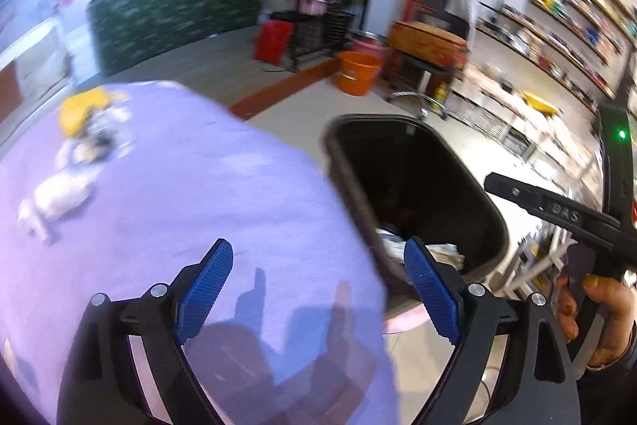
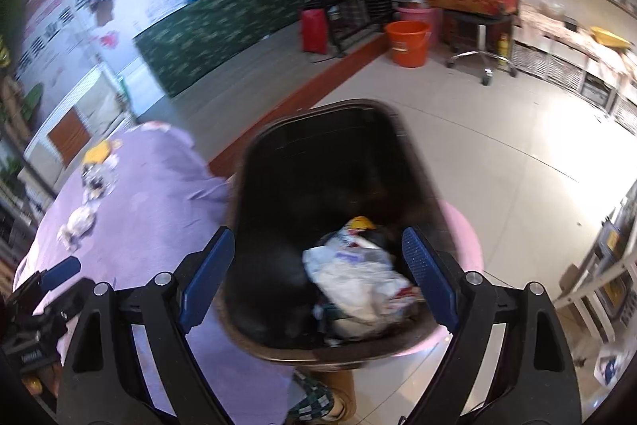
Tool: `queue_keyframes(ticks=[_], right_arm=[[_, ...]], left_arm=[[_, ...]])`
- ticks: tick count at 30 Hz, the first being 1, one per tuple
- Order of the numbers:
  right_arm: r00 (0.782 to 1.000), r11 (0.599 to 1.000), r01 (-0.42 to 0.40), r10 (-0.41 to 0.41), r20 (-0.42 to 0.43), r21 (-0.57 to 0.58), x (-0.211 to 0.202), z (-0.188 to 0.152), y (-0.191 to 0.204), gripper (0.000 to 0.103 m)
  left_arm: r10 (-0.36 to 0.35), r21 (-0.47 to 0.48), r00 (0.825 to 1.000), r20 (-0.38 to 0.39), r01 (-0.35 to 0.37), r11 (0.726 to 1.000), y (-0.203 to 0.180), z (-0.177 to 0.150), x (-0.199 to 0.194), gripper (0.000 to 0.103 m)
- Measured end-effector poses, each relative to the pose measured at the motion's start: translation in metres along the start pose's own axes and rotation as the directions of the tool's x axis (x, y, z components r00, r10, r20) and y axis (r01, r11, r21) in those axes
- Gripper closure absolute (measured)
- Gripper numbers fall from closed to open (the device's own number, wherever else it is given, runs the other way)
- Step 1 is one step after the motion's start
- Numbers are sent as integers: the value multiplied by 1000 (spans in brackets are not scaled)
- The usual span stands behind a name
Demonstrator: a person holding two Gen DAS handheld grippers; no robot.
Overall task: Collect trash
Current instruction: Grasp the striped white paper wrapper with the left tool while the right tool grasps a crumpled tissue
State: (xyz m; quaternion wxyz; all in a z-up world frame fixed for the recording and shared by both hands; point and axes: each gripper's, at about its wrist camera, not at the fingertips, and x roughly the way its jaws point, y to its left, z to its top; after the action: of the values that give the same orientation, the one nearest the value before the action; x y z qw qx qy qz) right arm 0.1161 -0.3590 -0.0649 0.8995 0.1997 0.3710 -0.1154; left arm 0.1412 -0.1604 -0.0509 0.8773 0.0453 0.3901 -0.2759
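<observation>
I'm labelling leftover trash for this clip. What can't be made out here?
- Litter pile on the purple cloth: both views motion-blurred, items unidentifiable.
- Bin bottom: right wrist view, crumpled wrappers cover it.
- Bin in left wrist view: cloth edge and a finger hide its contents.

"DAS" on right tongs (image 1: 557, 214)

Bin (image 2: 318, 162) right of table (image 1: 199, 186); wrappers (image 2: 358, 277) apparently inside.

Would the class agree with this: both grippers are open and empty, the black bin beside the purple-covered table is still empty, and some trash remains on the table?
Not quite: the black bin already holds crumpled trash, as the right wrist view shows. The rest stands.
</observation>
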Motion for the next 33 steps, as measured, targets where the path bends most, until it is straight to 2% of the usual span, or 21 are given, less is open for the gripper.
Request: queue_keyframes(ticks=[5,8,11,17,20,23,31,33], right_arm=[[996,991,-89,85,-40,-98,10,-1,46,18],[990,981,-138,132,-58,-135,13,-3,71,18],[980,965,-192,180,-81,-177,14,-2,96,18],[958,918,-285,259,-124,-277,18,2,156,18],[949,892,-315,283,-142,-324,21,2,185,17],[940,871,-339,300,-163,-355,24,0,205,17],[932,832,-360,300,-203,-422,34,-2,243,18],[932,826,-361,297,-210,-433,37,-1,252,18]], left_arm=[[88,-122,996,13,-86,989,42,-11,-20,17],[174,-174,985,19,-168,970,71,-18,-30,17],[252,-234,968,-3,-246,941,109,-23,-37,17],[318,-371,948,-26,-304,877,181,-30,-54,18],[320,-458,947,-27,-296,838,217,-27,-60,19],[308,-504,951,-27,-279,818,238,-21,-59,20],[264,-550,963,-60,-252,796,272,-8,-28,30],[258,-551,964,-71,-253,795,279,-6,-19,37]])
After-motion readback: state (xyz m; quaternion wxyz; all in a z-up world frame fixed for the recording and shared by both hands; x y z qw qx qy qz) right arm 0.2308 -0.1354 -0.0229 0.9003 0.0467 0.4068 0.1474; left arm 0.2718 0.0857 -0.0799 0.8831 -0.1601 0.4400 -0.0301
